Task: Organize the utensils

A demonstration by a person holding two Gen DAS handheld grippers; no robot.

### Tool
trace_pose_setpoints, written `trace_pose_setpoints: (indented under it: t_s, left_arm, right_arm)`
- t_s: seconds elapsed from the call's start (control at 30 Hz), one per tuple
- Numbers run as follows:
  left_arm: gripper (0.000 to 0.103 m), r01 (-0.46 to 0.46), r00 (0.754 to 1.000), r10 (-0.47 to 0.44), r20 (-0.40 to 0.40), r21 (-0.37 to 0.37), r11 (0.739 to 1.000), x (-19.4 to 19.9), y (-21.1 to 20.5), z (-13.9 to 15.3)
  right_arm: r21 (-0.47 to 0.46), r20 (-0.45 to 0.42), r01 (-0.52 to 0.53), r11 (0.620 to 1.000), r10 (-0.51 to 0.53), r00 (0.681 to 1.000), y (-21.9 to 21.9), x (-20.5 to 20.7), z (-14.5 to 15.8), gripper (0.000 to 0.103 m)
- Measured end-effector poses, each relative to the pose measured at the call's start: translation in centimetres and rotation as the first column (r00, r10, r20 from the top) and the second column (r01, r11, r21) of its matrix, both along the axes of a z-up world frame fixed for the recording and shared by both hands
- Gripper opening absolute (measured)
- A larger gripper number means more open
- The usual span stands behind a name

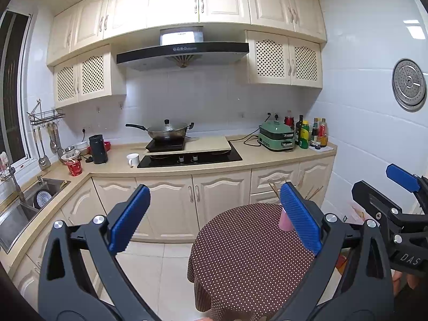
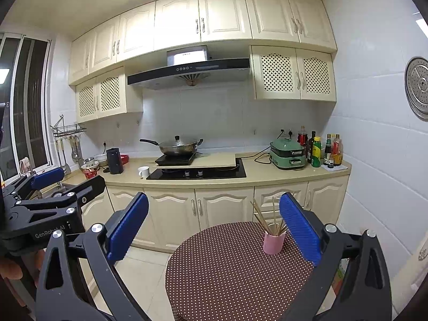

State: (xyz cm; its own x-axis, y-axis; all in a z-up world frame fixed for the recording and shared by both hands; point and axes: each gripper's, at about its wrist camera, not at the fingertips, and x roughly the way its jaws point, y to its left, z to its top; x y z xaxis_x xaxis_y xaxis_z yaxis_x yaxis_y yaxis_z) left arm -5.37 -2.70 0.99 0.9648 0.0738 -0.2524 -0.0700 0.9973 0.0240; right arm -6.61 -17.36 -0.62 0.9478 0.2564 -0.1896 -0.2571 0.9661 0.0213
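Observation:
A pink cup (image 2: 273,242) stands on a round table with a brown dotted cloth (image 2: 230,275), and several wooden chopsticks (image 2: 263,220) stick up out of it. In the left wrist view the pink cup (image 1: 285,220) is half hidden behind my right-hand finger, with chopstick tips (image 1: 275,188) showing above. My left gripper (image 1: 214,214) is open and empty, held above the table's near left side. My right gripper (image 2: 214,219) is open and empty too, hovering before the table. Each gripper shows at the other view's edge: the right gripper (image 1: 379,184) and the left gripper (image 2: 69,179).
A kitchen counter (image 2: 262,172) runs along the back with a hob (image 2: 198,172), a wok (image 2: 178,145), a white mug (image 2: 144,171), a green cooker (image 2: 287,153) and bottles (image 2: 325,149). A sink (image 1: 29,203) lies at the left. White floor tiles (image 1: 149,272) surround the table.

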Motion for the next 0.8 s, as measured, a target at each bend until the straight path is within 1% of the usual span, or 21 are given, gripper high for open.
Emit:
trace_pose_setpoints:
  t_s: [0.8]
  left_arm:
    - [0.096, -0.012, 1.0, 0.012, 0.007, 0.008, 1.0, 0.11, 0.54, 0.3]
  right_arm:
    - [0.005, -0.005, -0.007, 1.0, 0.007, 1.0, 0.44, 0.05, 0.27, 0.095]
